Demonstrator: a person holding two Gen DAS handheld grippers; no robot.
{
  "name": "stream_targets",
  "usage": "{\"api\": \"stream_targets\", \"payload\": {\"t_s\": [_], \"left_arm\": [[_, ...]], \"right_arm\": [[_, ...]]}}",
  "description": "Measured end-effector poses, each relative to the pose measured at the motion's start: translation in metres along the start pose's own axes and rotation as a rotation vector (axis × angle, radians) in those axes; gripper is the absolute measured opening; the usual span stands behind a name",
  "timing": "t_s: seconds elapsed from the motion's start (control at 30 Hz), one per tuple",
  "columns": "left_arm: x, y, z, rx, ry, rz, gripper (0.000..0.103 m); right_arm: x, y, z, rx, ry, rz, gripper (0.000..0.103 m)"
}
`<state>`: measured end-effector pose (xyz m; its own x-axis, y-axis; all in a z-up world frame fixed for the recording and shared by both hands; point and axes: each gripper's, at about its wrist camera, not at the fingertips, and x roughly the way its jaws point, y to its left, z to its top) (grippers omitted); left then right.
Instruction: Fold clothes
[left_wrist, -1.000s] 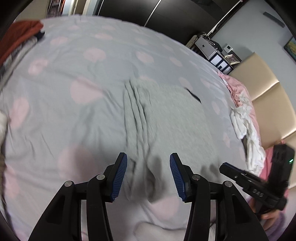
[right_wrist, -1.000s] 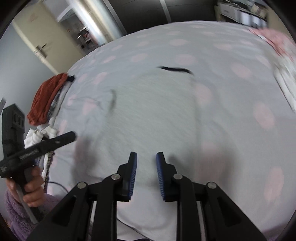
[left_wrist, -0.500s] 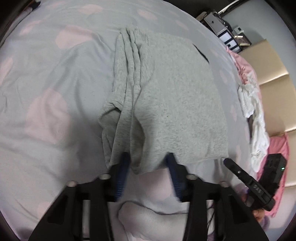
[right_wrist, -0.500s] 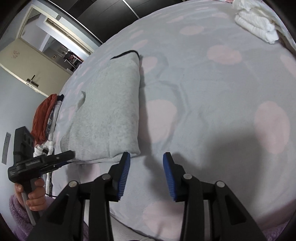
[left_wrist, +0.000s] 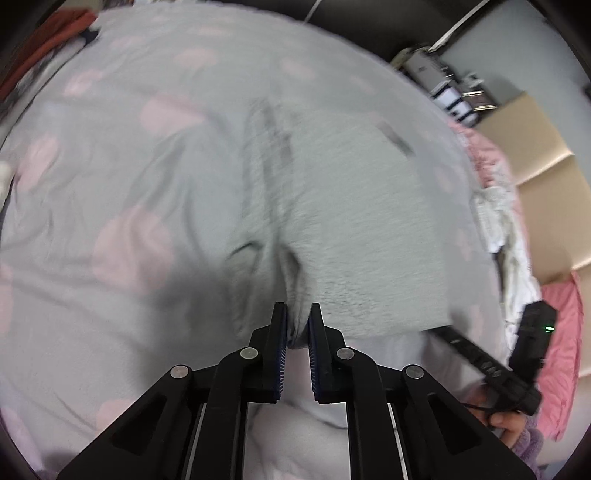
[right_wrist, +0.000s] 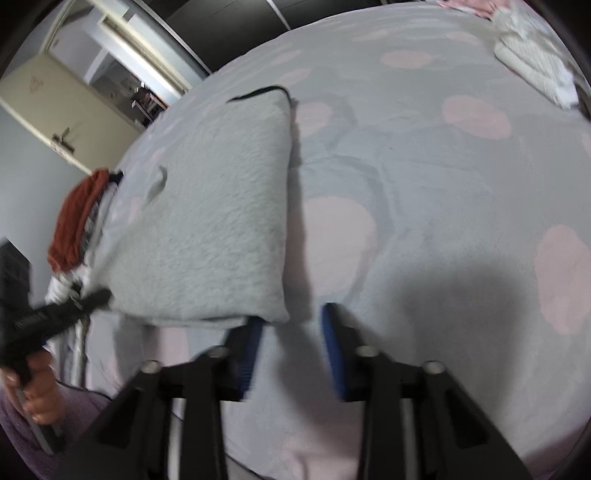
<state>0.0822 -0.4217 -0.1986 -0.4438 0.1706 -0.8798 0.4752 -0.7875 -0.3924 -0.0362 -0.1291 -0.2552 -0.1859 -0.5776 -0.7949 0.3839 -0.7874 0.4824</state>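
A grey folded garment (left_wrist: 354, 221) lies on the bed, with bunched pleats along its left side and a dark neckline at its far end. My left gripper (left_wrist: 297, 325) is shut on the garment's near edge, and cloth shows pinched between the blue pads. In the right wrist view the same grey garment (right_wrist: 207, 236) fills the left half. My right gripper (right_wrist: 291, 325) is open at the garment's near right corner, its left finger partly under the hem. The right gripper's black body also shows in the left wrist view (left_wrist: 480, 358).
The bed has a pale grey cover with pink spots (right_wrist: 443, 221). A rust-red pile of clothes (right_wrist: 75, 218) sits at the bed's left edge. White folded laundry (right_wrist: 532, 62) and pink cloth (left_wrist: 561, 325) lie to the right. A hand (right_wrist: 37, 387) holds the left gripper's handle.
My left gripper has closed from open onto the garment's near edge. The right gripper stays open and has moved closer to the garment's near right corner.
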Motion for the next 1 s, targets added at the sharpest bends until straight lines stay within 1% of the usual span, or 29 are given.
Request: {"api": "stream_targets", "payload": {"t_s": [0.03, 0.07, 0.17, 0.27, 0.33, 0.4, 0.43, 0.47, 0.5, 0.53, 0.63, 0.67, 0.7, 0.77, 0.8, 0.83, 0.87, 0.93, 1.0], "left_arm": [[0.007, 0.003, 0.001, -0.012, 0.025, 0.024, 0.011], [0.015, 0.006, 0.001, -0.022, 0.052, 0.056, 0.011], [0.029, 0.009, 0.001, -0.026, 0.098, 0.114, 0.011], [0.03, 0.007, 0.0, -0.007, 0.101, 0.143, 0.012], [0.027, 0.007, -0.002, -0.005, 0.102, 0.162, 0.017], [0.021, 0.011, -0.005, -0.027, 0.108, 0.168, 0.032], [0.017, 0.013, -0.007, -0.032, 0.11, 0.174, 0.035], [0.013, 0.014, -0.009, -0.037, 0.112, 0.18, 0.038], [0.008, 0.016, -0.01, -0.04, 0.11, 0.186, 0.039], [0.002, 0.016, -0.011, -0.041, 0.091, 0.191, 0.039], [-0.02, 0.018, -0.008, -0.038, 0.011, 0.206, 0.039], [-0.026, 0.018, -0.006, -0.042, -0.021, 0.183, 0.04], [-0.032, 0.018, -0.003, -0.045, -0.051, 0.162, 0.044], [-0.038, 0.016, 0.004, -0.04, -0.107, 0.141, 0.047], [-0.038, 0.011, 0.009, -0.035, -0.122, 0.143, 0.047], [-0.035, 0.006, 0.015, -0.027, -0.136, 0.143, 0.047], [-0.034, 0.002, 0.02, -0.016, -0.149, 0.138, 0.047], [-0.03, -0.005, 0.031, 0.013, -0.166, 0.13, 0.047], [-0.021, -0.011, 0.045, 0.037, -0.163, 0.135, 0.049]], "right_arm": [[0.0, -0.002, 0.0, 0.011, 0.003, 0.007, 0.009], [0.002, -0.003, 0.0, 0.015, 0.01, 0.004, 0.007], [0.006, -0.006, -0.001, 0.023, 0.029, 0.004, 0.005], [0.008, -0.01, -0.002, 0.044, 0.046, 0.016, 0.005], [0.007, -0.01, -0.004, 0.047, 0.062, -0.005, 0.003], [0.004, -0.01, -0.006, 0.053, 0.064, -0.015, 0.003], [0.0, -0.01, -0.007, 0.055, 0.053, -0.017, 0.003], [-0.005, -0.011, -0.007, 0.057, 0.035, -0.021, 0.009], [-0.01, -0.012, -0.008, 0.059, 0.018, -0.024, 0.009], [-0.015, -0.013, -0.009, 0.06, 0.0, -0.027, 0.009], [-0.03, -0.016, -0.009, 0.074, -0.063, -0.031, 0.011], [-0.033, -0.017, -0.007, 0.078, -0.079, -0.029, 0.014], [-0.035, -0.017, -0.005, 0.083, -0.091, -0.024, 0.018], [-0.039, -0.018, -0.001, 0.094, -0.113, -0.013, 0.029], [-0.039, -0.017, 0.003, 0.094, -0.121, -0.011, 0.031], [-0.037, -0.014, 0.008, 0.089, -0.124, -0.012, 0.037], [-0.035, -0.011, 0.013, 0.084, -0.127, -0.013, 0.04], [-0.032, -0.006, 0.023, 0.075, -0.134, -0.016, 0.042], [-0.028, -0.001, 0.033, 0.065, -0.14, -0.019, 0.045]]}}
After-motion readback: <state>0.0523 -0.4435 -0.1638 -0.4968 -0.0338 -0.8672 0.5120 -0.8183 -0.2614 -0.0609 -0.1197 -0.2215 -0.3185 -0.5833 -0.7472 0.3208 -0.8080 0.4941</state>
